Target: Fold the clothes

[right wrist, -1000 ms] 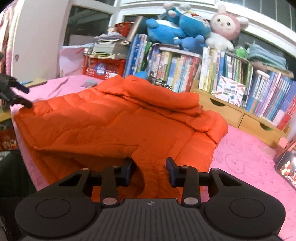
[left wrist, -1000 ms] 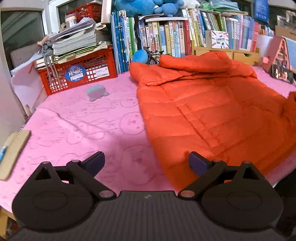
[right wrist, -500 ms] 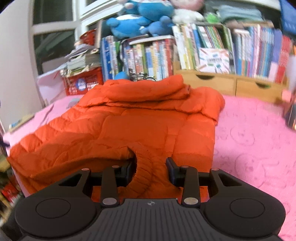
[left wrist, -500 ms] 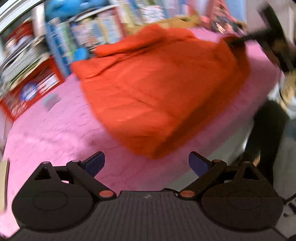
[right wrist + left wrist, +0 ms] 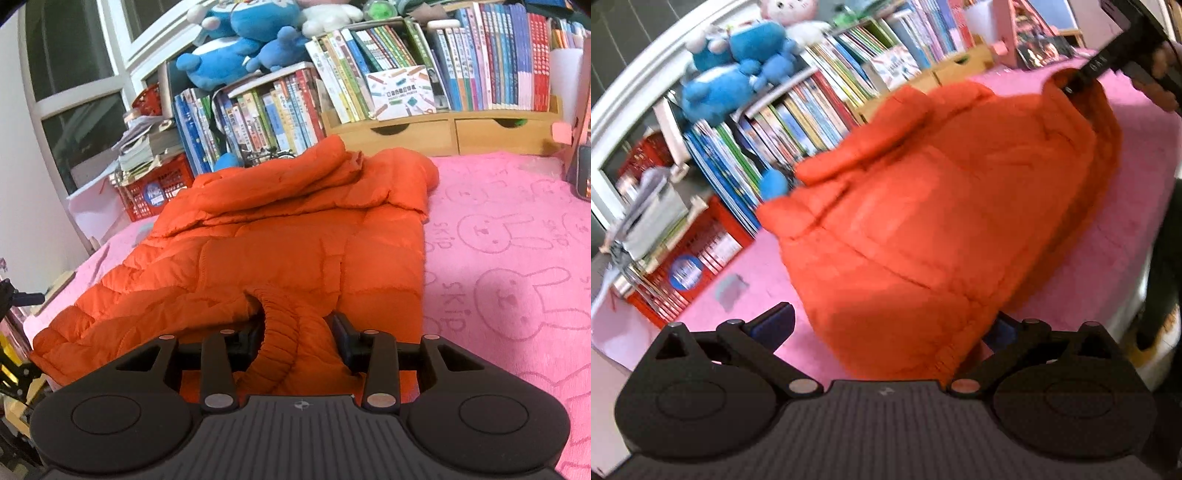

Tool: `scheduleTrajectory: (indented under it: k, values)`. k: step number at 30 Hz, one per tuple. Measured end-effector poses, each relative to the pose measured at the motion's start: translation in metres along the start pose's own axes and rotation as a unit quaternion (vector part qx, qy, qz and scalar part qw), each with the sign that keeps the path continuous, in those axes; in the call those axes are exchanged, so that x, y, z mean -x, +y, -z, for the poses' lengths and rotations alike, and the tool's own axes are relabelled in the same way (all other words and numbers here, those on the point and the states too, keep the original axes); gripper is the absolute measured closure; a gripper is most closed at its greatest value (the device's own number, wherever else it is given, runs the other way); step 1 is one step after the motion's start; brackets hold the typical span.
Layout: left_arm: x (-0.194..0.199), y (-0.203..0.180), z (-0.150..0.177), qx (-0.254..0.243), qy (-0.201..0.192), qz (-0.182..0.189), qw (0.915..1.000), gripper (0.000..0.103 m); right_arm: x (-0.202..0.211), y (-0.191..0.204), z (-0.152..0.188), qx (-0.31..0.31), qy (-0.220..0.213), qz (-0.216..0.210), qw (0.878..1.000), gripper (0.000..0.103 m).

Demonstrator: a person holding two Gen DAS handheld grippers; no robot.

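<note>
Risk ahead: we hold the orange jacket [image 5: 295, 236] by its ribbed cuff [image 5: 280, 332] in our right gripper [image 5: 297, 332]; left gripper [image 5: 886, 328], spread wide, straddles the hem ungripped, so lifting unevenly could undo the fold

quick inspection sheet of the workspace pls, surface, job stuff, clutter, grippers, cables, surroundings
surface: pink blanket with rabbit prints covers the table
job's things: orange jacket lies spread out, sleeves folded across near the collar
clutter: red basket of papers, small grey thing on the blanket
grippers: right gripper grips the jacket's ribbed cuff; left gripper open at the jacket's hem corner
cables: nothing seen
surroundings: books on a shelf, blue plush toys on top, window at left
</note>
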State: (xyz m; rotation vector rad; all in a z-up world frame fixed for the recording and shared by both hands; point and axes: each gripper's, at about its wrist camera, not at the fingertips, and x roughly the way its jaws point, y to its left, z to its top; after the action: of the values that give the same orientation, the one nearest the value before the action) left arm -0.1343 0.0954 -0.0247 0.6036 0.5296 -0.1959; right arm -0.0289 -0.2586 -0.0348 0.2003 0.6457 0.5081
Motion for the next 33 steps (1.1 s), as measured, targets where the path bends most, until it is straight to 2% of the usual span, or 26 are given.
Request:
scheduleTrajectory:
  k: [4,7,9,13,15,16,18,22,23,27,31,32,33]
  values:
    - [-0.011,0.012,-0.013,0.037,-0.034,-0.029,0.9983,0.0,0.005,-0.006,-0.002,-0.022,-0.009,-0.019,1.0,0.062]
    - [-0.024,0.038,-0.024,0.119,-0.052,-0.029,0.9911,0.0,0.015,-0.01,-0.002,-0.021,-0.018,-0.04,0.999,0.055]
    - [-0.04,0.062,-0.03,0.186,-0.052,-0.023,0.9809,0.0,0.027,-0.013,-0.003,-0.013,-0.029,-0.048,0.998,0.046]
    - [-0.091,0.105,-0.029,0.326,-0.024,0.004,0.9451,0.0,0.058,-0.028,-0.008,-0.012,-0.068,-0.074,0.995,0.024]
    - [-0.114,0.116,-0.024,0.359,-0.003,0.003,0.9333,0.0,0.074,-0.038,-0.012,-0.024,-0.095,-0.081,0.992,0.017]
    - [-0.124,0.118,-0.022,0.366,0.007,0.005,0.9305,0.0,0.081,-0.043,-0.014,-0.03,-0.106,-0.078,0.991,0.015]
    - [-0.138,0.116,-0.02,0.366,0.024,0.003,0.9303,0.0,0.091,-0.05,-0.017,-0.024,-0.118,-0.052,0.991,0.012]
    - [-0.158,0.111,-0.013,0.362,0.055,-0.004,0.9304,0.0,0.086,-0.042,-0.014,0.066,-0.091,0.054,0.992,0.011]
    - [-0.162,0.111,-0.01,0.367,0.058,-0.002,0.9285,0.0,0.083,-0.039,-0.012,0.087,-0.082,0.067,0.991,0.011]
    - [-0.172,0.113,-0.004,0.379,0.07,0.014,0.9226,0.0,0.063,-0.018,-0.004,0.153,-0.06,0.059,0.985,0.011]
    - [-0.171,0.117,-0.002,0.382,0.069,0.022,0.9212,0.0,0.037,0.018,-0.009,0.237,-0.078,0.037,0.968,0.011]
    - [-0.169,0.119,-0.001,0.384,0.067,0.024,0.9207,0.0,0.027,0.027,-0.013,0.248,-0.08,0.035,0.965,0.017]
    - [-0.164,0.121,0.0,0.387,0.063,0.026,0.9195,0.0,0.016,0.035,-0.018,0.249,-0.079,0.036,0.965,0.03]
